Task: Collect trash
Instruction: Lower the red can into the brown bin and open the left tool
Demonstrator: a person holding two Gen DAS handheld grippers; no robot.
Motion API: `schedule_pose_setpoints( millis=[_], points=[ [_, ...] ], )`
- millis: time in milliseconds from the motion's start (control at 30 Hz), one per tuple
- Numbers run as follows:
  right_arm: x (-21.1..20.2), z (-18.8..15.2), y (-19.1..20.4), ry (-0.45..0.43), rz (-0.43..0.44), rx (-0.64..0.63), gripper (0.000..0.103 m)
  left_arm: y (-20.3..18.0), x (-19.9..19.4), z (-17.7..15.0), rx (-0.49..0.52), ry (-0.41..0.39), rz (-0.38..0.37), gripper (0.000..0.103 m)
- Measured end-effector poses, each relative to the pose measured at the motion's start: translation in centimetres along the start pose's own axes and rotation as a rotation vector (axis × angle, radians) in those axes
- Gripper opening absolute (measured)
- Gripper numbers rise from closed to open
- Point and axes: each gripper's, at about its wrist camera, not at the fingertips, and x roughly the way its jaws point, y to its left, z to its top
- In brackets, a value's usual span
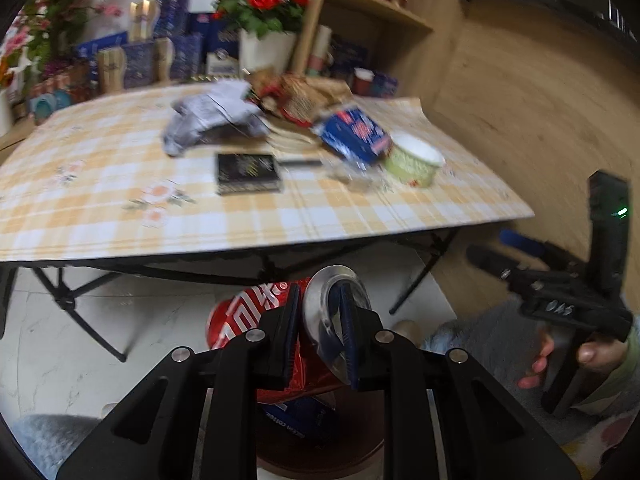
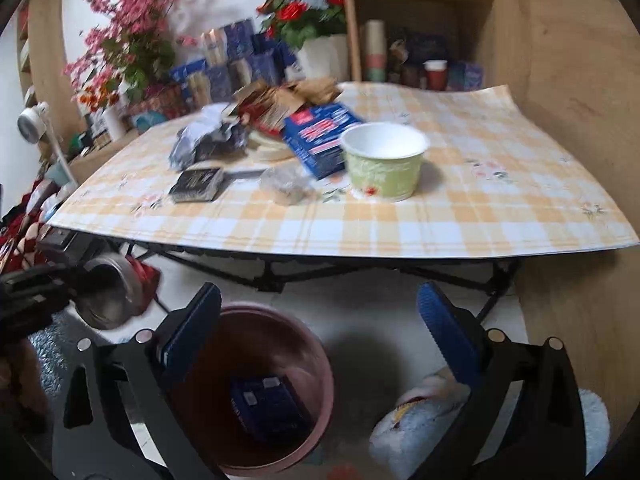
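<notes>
My left gripper is shut on a crushed red soda can, which hangs over a brown bin. A blue packet lies in that bin. In the right wrist view the right gripper stands wide open with nothing between its fingers, above the same bin and blue packet. The can shows at the left edge. On the checked table lie a green paper bowl, a blue box, a black box, a grey crumpled bag and a clear wrapper.
The table's front edge overhangs black folding legs just behind the bin. A fluffy slipper lies on the floor to the bin's right. Flower pots, boxes and a wooden shelf crowd the far side. A hand holds the right gripper.
</notes>
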Motion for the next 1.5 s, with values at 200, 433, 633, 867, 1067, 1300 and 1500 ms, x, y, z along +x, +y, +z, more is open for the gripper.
schedule_pose_setpoints(
  millis=[200, 433, 633, 867, 1067, 1300, 1500],
  points=[
    [1.3, -0.9, -1.2, 0.002, -0.074, 0.107, 0.097, -0.2, 3.9, -1.2, 0.011, 0.106, -0.038, 0.014],
    [3.6, -1.8, -0.1, 0.067, -0.087, 0.054, 0.097, -0.3, 4.0, -1.4, 0.026, 0.108, -0.030, 0.012],
    [3.9, -2.0, 0.2, 0.065, -0.093, 0.042, 0.097, 1.3, 3.0, -0.9, -0.050, 0.059, 0.014, 0.030],
    [3.4, -1.9, -0.8, 0.020, -0.057, 0.087, 0.097, 3.2, -0.2, -0.1, -0.129, -0.093, 0.151, 0.094],
    [2.8, -1.4, -0.8, -0.048, -0.035, 0.090, 0.097, 4.4, -2.4, 0.4, -0.164, -0.177, 0.202, 0.097],
    [1.2, -0.4, -0.7, -0.094, -0.002, 0.072, 0.097, 5.1, -3.7, 0.5, -0.198, -0.240, 0.239, 0.097],
    [0.8, 0.7, -0.8, -0.090, -0.031, 0.036, 0.097, 5.6, -4.8, 0.4, -0.207, -0.292, 0.274, 0.097]
  ],
)
